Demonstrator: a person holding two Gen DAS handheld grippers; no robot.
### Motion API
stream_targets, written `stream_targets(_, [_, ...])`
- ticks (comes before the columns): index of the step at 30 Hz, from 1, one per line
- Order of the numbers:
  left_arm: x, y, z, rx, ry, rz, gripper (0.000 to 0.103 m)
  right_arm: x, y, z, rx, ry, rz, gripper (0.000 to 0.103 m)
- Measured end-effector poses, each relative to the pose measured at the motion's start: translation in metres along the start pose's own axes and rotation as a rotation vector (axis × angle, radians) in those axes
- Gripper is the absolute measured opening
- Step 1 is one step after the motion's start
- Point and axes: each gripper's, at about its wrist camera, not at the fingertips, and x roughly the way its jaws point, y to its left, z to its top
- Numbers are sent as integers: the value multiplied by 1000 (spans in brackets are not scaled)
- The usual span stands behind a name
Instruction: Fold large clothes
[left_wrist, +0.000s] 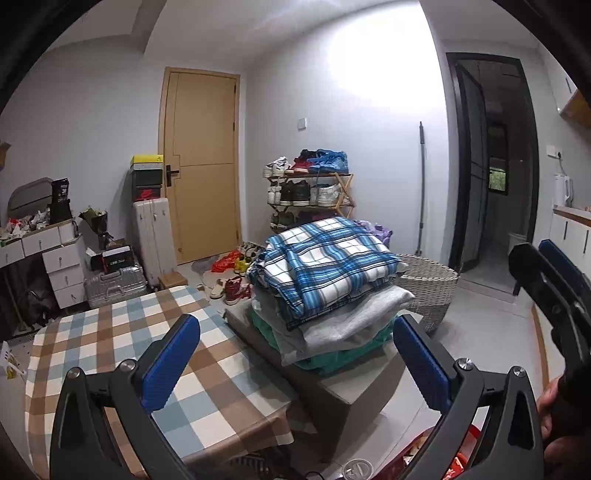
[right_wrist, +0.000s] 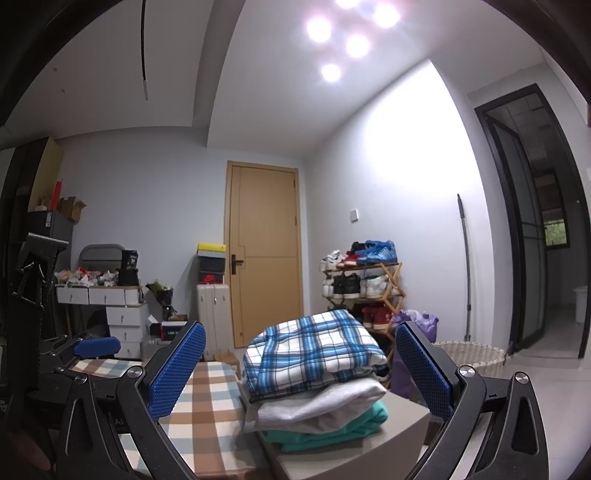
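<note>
Left gripper (left_wrist: 295, 354) and right gripper (right_wrist: 301, 369), jaws apart and empty, face the stacked folded clothes (right_wrist: 314, 373)

The stack of folded clothes (left_wrist: 325, 284) rests on a box (left_wrist: 332, 384), right of the table (left_wrist: 110, 339). The basket (left_wrist: 428, 284) stands far right.

Black angular gripper frames, silver screw heads, blue textured fingers (left_wrist: 171, 363), dark sleeve (left_wrist: 574, 384)
</note>
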Motion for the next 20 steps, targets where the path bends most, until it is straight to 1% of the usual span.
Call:
stream_targets(15, [-2,4,2,-15,-13,-13,102,-1,2,0,-1,5,-1,103])
stream_targets(17, [-4,4,1,-10,-20,-30,102,-1,1,0,1,5,-2,103])
stream_targets(20, [-5,1,0,9,-26,-34,102,0,0,0,4,5,-2,103])
